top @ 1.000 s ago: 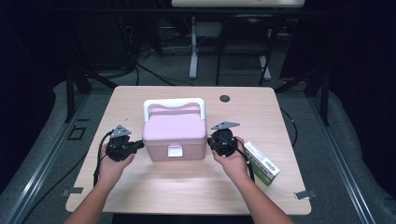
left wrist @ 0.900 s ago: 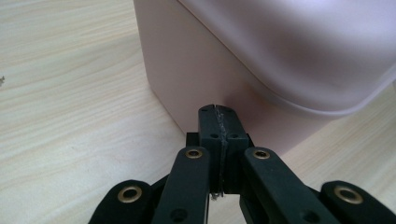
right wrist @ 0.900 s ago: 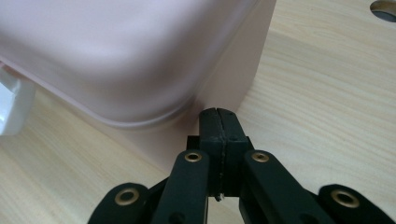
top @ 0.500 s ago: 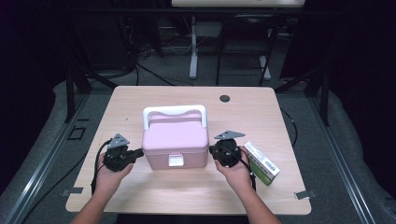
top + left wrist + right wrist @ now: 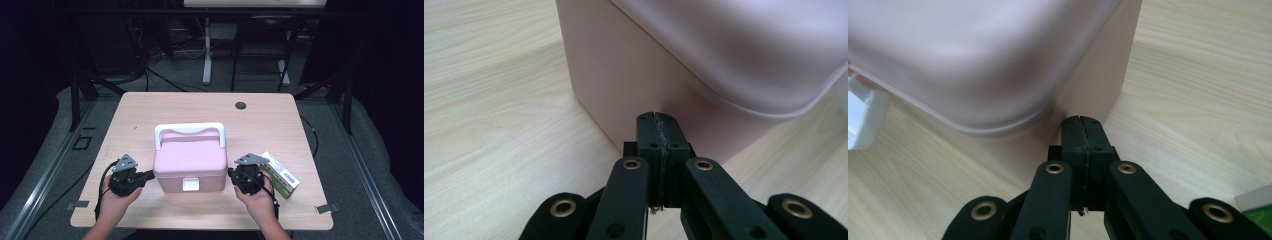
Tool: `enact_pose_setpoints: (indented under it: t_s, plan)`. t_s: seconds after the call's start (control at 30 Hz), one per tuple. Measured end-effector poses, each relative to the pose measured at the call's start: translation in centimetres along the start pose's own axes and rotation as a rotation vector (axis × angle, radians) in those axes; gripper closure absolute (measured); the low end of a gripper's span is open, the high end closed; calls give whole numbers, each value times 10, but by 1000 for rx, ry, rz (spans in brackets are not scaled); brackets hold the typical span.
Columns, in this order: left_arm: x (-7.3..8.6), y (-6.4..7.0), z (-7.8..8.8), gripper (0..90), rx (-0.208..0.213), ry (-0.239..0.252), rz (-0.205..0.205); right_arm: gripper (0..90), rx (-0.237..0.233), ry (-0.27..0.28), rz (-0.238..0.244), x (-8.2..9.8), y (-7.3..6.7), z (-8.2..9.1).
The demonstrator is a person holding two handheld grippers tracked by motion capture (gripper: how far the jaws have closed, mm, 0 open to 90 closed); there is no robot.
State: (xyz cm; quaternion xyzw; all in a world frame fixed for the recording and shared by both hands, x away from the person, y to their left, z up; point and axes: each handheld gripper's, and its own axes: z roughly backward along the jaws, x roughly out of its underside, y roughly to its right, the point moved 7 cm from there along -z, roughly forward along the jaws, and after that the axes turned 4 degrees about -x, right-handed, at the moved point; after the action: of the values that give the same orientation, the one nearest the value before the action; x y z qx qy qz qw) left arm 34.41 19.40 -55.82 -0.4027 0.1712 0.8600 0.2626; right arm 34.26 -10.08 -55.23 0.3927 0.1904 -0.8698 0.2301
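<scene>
Pink box (image 5: 190, 162) with white handle (image 5: 189, 131) and white front latch (image 5: 190, 184), lid down, standing on wooden table (image 5: 260, 120) near middle of the near edge. Left gripper (image 5: 149, 175) jaws pressed together, nothing between, tips against box's left wall low down; right gripper (image 5: 231, 174) jaws likewise closed empty, tips at box's right wall near its front corner. Green-and-white carton (image 5: 282, 176) flat just beside right gripper toward near right corner; small dark hole (image 5: 241, 105) near far edge.
</scene>
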Motion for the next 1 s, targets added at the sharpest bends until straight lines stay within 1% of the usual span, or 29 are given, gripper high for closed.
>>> enact_pose_setpoints:
  t_s: [0.07, 0.17, 0.23, 0.27, 0.3, 0.4, 0.43, 0.53, 0.57, 0.63, 0.67, 0.7, 0.77, 0.8, 0.87, 0.9, 1.0]
  plan:
    - [3, 4, 4, 900, 10, -4, -11, 900, -5, 2, -3, 4, -2, 4]
    - [6, 7, 6, 900, 22, -3, -8, 900, -1, -2, 10, 9, -6, 9]
    - [7, 8, 8, 900, 29, -2, -9, 900, -6, -4, 11, 11, -8, 12]
    - [8, 9, 8, 900, 29, 1, -2, 900, -7, -2, 9, 12, -9, 13]
    - [8, 10, 9, 900, 27, -1, -5, 900, -9, -1, 8, 13, -10, 14]
    - [8, 11, 10, 900, 15, -8, -27, 900, -5, -7, 27, 15, -12, 16]
    - [9, 12, 11, 900, 16, -12, -25, 900, -4, -8, 36, 16, -12, 17]
    - [10, 15, 12, 900, 26, -10, -31, 900, -7, -11, 26, 18, -13, 19]
    - [11, 16, 12, 900, 34, -14, -26, 900, -6, -8, 25, 19, -13, 20]
    - [11, 17, 13, 900, 34, -11, -29, 900, -12, -4, 15, 21, -13, 22]
    - [11, 17, 13, 900, 34, -11, -29, 900, -12, -4, 15, 21, -13, 22]
    - [11, 17, 13, 900, 38, -9, -31, 900, -25, -7, 4, 22, -13, 24]
    - [11, 15, 12, 900, 59, -9, -21, 900, -37, -6, 1, 22, -12, 24]
    - [12, 14, 12, 900, 60, -13, -16, 898, -38, -1, -1, 22, -12, 24]
    - [13, 13, 12, 900, 54, -19, -16, 860, -35, 1, 7, 22, -9, 23]
    - [13, 13, 12, 900, 55, -23, -16, 855, -38, 0, 1, 22, -8, 22]
    - [12, 10, 12, 895, 50, -17, -13, 834, -28, 3, -5, 24, -1, 21]
